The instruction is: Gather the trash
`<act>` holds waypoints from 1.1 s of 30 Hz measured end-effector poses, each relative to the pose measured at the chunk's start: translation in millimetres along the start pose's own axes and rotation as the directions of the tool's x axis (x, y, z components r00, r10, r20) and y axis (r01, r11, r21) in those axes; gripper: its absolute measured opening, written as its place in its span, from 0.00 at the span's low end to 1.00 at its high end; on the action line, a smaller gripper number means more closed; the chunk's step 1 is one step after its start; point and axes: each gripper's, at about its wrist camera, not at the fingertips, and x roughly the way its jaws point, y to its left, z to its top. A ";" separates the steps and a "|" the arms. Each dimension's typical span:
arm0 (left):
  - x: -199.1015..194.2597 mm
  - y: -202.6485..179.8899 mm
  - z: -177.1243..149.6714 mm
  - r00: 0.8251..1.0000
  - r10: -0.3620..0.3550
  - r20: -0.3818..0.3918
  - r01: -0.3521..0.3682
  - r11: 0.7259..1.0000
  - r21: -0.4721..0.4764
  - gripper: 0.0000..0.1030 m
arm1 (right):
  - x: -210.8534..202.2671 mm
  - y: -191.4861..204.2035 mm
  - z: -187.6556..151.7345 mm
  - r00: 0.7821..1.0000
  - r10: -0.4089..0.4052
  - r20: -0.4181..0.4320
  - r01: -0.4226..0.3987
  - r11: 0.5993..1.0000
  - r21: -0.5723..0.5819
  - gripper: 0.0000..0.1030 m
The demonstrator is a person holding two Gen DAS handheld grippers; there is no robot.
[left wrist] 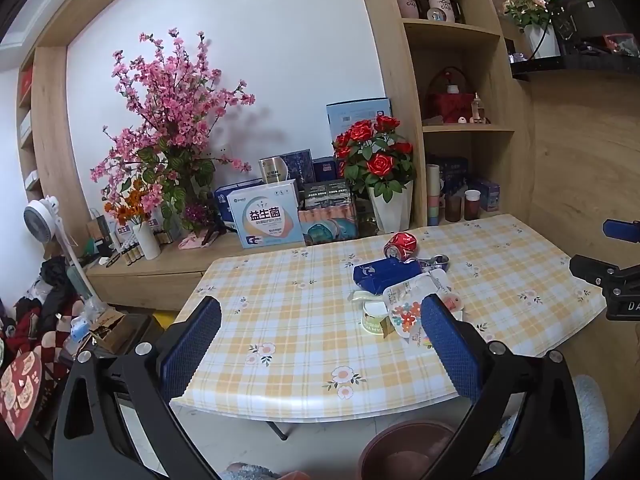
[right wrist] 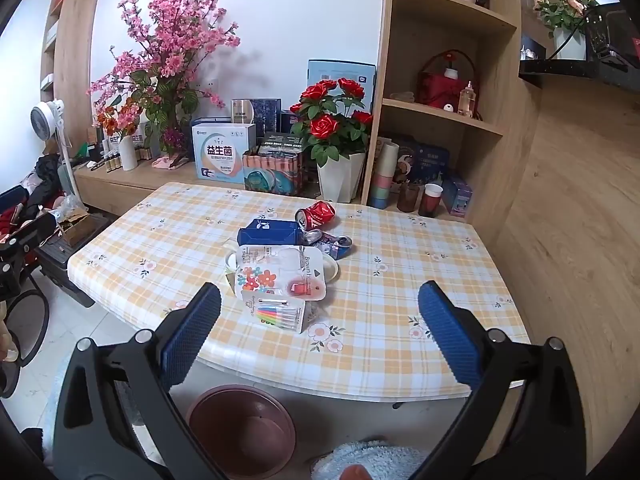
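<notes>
Right tool (right wrist: 319, 340) gapes empty above trash pile (right wrist: 280, 268) on table (right wrist: 400, 320).

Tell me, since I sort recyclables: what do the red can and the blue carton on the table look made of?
Red can: thin metal, probably aluminium, glossy printed skin, crumpled with a silvery end. Blue carton: seemingly coated paperboard, smooth with a slight sheen, folded with sharp edges and flat panels.

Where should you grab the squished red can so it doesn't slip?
Probably across its dented middle. The crushed red soda can lies on its side at the far end of the trash pile on the checked yellow tablecloth, its open top facing left. The right tool is open; coming down from above, fingers on the long sides, avoids the dark blue carton beside it.
</notes>
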 end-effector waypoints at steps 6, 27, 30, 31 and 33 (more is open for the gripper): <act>0.0 0.1 -0.1 1.000 -0.001 0.000 0.001 1.000 -0.001 0.95 | -0.2 0.2 0.3 1.000 -0.002 0.000 0.002 1.000 -0.003 0.95; 6.8 4.8 -10.8 1.000 -0.004 -0.005 0.004 1.000 -0.002 0.95 | 1.7 -0.6 -1.6 1.000 -0.007 -0.004 0.007 1.000 -0.007 0.95; 9.4 2.1 -11.8 1.000 -0.004 -0.007 0.004 1.000 0.000 0.95 | 1.5 0.1 -1.6 1.000 -0.007 -0.004 0.007 1.000 -0.007 0.95; 9.4 2.1 -11.5 1.000 -0.004 -0.007 0.004 1.000 -0.001 0.95 | 1.7 0.0 -1.7 1.000 -0.007 -0.004 0.007 1.000 -0.007 0.95; 10.1 0.1 -14.6 1.000 -0.005 -0.007 0.005 1.000 -0.002 0.95 | 1.9 -0.2 -1.8 1.000 -0.006 -0.005 0.006 1.000 -0.008 0.95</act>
